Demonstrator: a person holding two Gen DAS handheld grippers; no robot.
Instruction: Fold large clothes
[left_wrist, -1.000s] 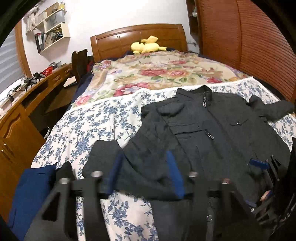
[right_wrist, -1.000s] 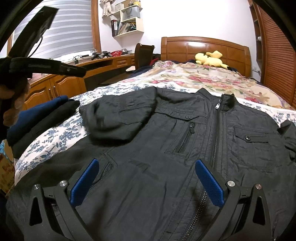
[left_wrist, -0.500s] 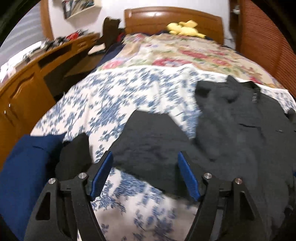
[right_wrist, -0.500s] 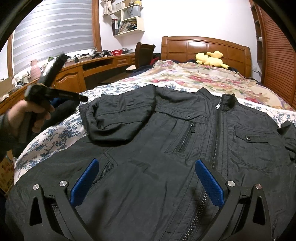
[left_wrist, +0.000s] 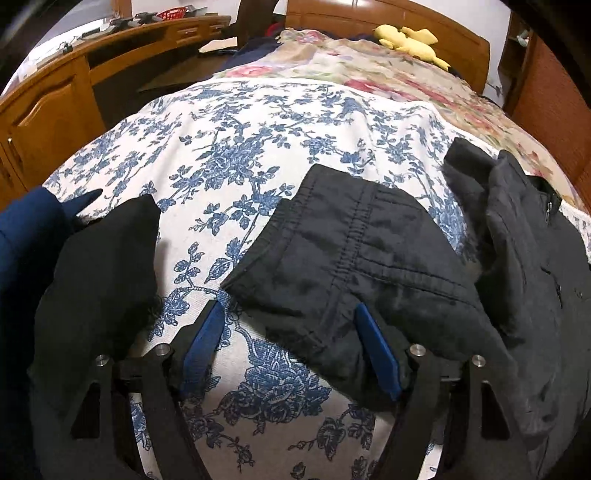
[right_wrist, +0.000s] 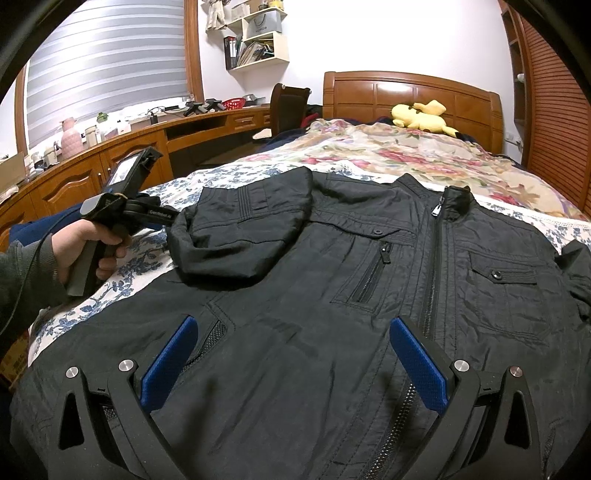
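A black zip jacket (right_wrist: 369, 280) lies front up on the floral bedsheet (left_wrist: 258, 155), its left sleeve (right_wrist: 243, 236) folded over the chest. In the left wrist view the sleeve cuff (left_wrist: 354, 251) lies just ahead of my left gripper (left_wrist: 291, 321), which is open low over the sheet; its right finger touches the sleeve's edge. The left gripper's body and the hand holding it show in the right wrist view (right_wrist: 122, 206), beside the sleeve. My right gripper (right_wrist: 291, 336) is open over the jacket's lower front, empty.
A folded black garment (left_wrist: 99, 273) and a navy one (left_wrist: 22, 236) lie at the bed's left edge. A wooden desk (right_wrist: 110, 155) runs along the left. The headboard (right_wrist: 410, 92) with a yellow plush toy (right_wrist: 421, 114) and a flowered quilt (right_wrist: 406, 147) are farther back.
My left gripper has swung left and come down toward the sleeve cuff, close over the sheet. The right gripper and the jacket have stayed still.
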